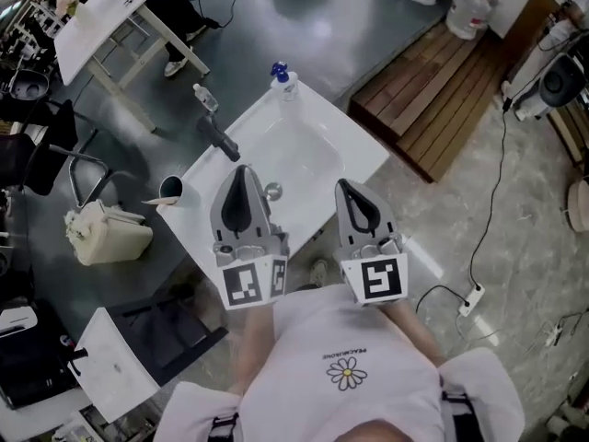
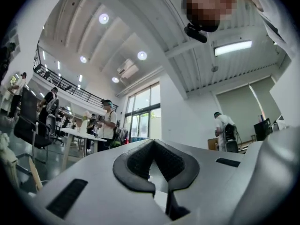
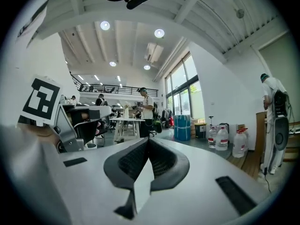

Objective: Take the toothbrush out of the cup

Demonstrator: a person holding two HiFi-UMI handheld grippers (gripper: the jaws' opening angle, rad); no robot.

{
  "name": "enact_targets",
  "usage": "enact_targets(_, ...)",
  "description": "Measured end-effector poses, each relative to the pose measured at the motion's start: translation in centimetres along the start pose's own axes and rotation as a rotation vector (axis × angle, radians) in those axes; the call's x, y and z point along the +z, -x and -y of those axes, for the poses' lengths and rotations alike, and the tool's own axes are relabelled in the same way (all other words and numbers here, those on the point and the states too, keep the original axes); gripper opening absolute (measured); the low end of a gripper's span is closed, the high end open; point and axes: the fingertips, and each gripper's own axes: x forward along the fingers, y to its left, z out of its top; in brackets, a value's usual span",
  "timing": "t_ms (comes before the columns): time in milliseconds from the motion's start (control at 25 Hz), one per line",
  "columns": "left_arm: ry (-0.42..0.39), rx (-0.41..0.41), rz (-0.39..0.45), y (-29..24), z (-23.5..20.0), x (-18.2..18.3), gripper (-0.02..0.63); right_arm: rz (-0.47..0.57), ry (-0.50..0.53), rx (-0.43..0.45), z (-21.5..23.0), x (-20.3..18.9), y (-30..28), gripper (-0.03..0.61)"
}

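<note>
Grey left tongs [image 1: 241,168], right tongs [image 1: 341,183] level, side by side (both closed, empty).

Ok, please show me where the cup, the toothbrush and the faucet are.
cup [image 1: 180,190]: head view, its rim.
toothbrush [image 1: 151,201]: head view, the end sticking out of the cup.
faucet [image 1: 219,138]: head view, its black body.
</note>
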Motion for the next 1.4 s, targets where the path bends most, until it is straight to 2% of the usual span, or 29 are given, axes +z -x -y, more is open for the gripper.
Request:
enact_targets(280,-0.035,0.112,-0.005,-1.5,0.8,0.4,0.015,0.034,-0.003,0.152,1.4,1.5,-3.1,0.012)
enact_targets(640,-0.046,0.186,-0.013,-1.9,0.2,0.2,0.016,0.03,-0.023,0.254,1.4,1.1,-4.3,0.011)
enact_targets(1040,-0.061,0.233,-0.007,-1.2,-1.4,0.6,0.015,0.032,-0.029,0.301,0.5,1.1,-5.4,0.011)
enact_targets(1200,-0.074,0.252,-0.014,-0.6,-2.6,0.7,0.017,0.003,-0.018,0.309,-0.8,1.5,-6.6,0.011)
enact_targets(1280,-0.085,0.28,-0.016,0.1,-3.4,0.9,0.016,0.028,-0.029,0.363,-2.3,2.3,-7.5,0.012)
enact_targets(1400,-0.106,0.341,-0.013,2.1,-5.2,1.5,0.017,0.072,-0.075,0.51,-6.0,3.6,-8.8,0.012)
